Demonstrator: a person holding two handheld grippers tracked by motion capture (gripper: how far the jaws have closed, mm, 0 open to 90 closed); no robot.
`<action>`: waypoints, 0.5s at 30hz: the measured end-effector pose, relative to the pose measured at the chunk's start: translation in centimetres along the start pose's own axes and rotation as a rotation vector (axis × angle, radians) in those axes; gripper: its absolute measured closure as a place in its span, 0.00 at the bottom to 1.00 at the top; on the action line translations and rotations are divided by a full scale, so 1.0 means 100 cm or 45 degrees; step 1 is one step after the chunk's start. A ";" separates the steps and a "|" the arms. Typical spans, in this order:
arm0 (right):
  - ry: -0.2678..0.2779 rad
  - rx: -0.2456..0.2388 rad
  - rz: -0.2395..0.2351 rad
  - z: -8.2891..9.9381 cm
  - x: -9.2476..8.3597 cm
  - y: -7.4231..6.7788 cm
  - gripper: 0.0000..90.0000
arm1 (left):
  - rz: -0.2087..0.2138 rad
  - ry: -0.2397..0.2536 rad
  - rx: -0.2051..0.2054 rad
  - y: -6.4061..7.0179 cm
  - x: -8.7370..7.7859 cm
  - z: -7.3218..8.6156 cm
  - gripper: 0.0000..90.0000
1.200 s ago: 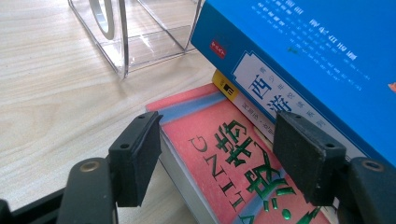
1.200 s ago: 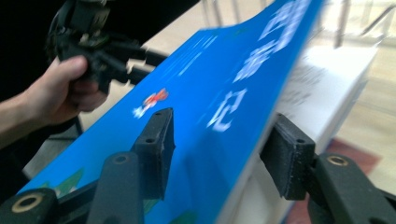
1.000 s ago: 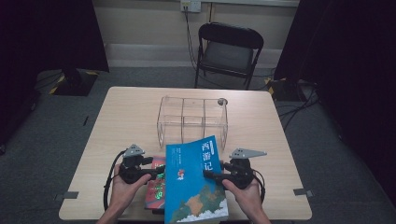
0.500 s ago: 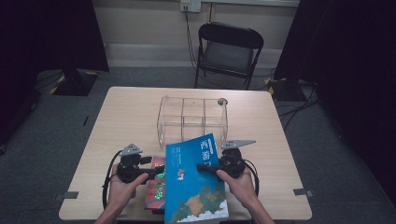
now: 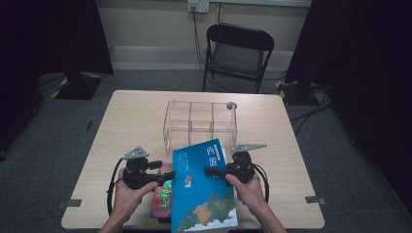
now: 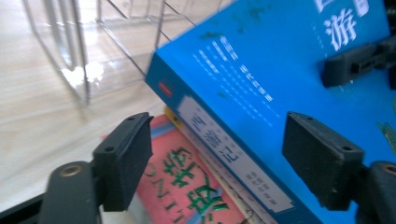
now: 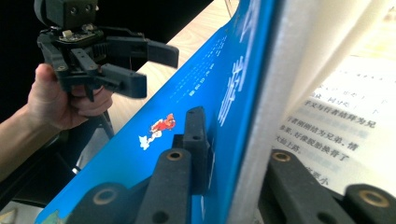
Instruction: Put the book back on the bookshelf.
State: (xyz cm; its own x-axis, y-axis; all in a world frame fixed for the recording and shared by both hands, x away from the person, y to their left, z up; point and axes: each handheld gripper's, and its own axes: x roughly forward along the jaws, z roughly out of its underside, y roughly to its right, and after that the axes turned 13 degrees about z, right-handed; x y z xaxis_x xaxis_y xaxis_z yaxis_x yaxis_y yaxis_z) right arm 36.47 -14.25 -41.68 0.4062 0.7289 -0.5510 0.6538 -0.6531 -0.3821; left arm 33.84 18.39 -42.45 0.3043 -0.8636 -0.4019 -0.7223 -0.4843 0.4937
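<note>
A blue book (image 5: 204, 189) lies tilted at the table's front, its left edge resting on a red book (image 5: 163, 194). My right gripper (image 5: 210, 171) reaches in from the book's right side. Its jaws have just been closing and are now shut on the blue book (image 7: 187, 93): one jaw presses the cover and the other lies on an inner page, with my right gripper (image 7: 238, 140) clamping the cover and some pages. My left gripper (image 6: 219, 163) stands open and its jaws have just been opening. The blue book's spine (image 6: 233, 144) lies between them, untouched, above the red book (image 6: 182, 182).
A clear plastic organizer (image 5: 199, 124) with several compartments stands mid-table just behind the books, close to my left gripper (image 5: 165, 171). The wooden table (image 5: 131, 121) has bare room at left and right. A black folding chair (image 5: 238, 48) stands beyond the far edge.
My right gripper has slid a little to the left onto the blue book's right edge and closed on it. My left gripper's jaws have spread a bit wider.
</note>
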 end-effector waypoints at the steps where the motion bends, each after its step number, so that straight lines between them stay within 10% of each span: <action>1: 0.008 -0.008 0.004 0.000 -0.001 -0.001 0.89 | 0.002 -0.006 0.007 0.001 0.000 0.000 0.25; 15: 0.098 -0.086 0.011 -0.003 -0.014 -0.013 0.90 | 0.108 -0.004 0.000 0.006 0.015 0.001 0.31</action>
State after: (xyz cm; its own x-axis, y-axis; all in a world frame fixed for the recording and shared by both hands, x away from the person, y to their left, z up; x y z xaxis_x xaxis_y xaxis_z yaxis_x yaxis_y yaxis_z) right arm 35.23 -14.40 -40.18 0.4580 0.7386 -0.4947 0.6905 -0.6461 -0.3252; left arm 33.78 16.79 -42.81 0.2403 -0.9010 -0.3611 -0.7453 -0.4096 0.5261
